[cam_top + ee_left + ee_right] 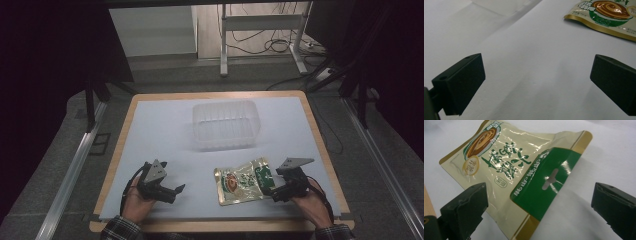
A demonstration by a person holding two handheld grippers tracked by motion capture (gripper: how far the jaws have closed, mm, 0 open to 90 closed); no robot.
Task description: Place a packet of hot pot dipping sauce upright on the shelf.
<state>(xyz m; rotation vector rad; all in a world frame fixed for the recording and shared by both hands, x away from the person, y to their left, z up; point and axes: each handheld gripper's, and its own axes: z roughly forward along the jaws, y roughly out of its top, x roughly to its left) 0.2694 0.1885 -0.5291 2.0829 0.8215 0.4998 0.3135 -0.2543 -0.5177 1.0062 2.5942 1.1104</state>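
Right gripper (270, 190): held in the person's right hand (311, 204) at the near right of the worktop (165, 125). Jaws stand wide apart, clamped on nothing.
Right gripper, own view (539, 210): the green header end of the pouch (524, 177) lies between the two jaws. Contact between jaw and pouch cannot be confirmed.
Left gripper (179, 189): held in the person's left hand (136, 200) at the near left of the worktop. Jaws stand wide apart over bare white surface, holding nothing.
Left gripper, own view (537, 85): the pouch (609, 15) lies ahead and to the right, well apart from the jaws.
Pouch position (243, 180): flat on the white surface, near centre-right, just beside the right gripper and between the two grippers.
Pouch long axis: runs roughly left to right across the worktop, slightly tilted, with the right end a little farther from the person.
Pouch pointing: the green header with the hang slot faces the right gripper; the end with the printed bowl picture faces the left gripper.
Container (227, 123): clear plastic tub, upright, open top, beyond the pouch at mid-worktop and apart from it.
Floor beyond the worktop: a white frame (260, 30) and loose cables (265, 45).
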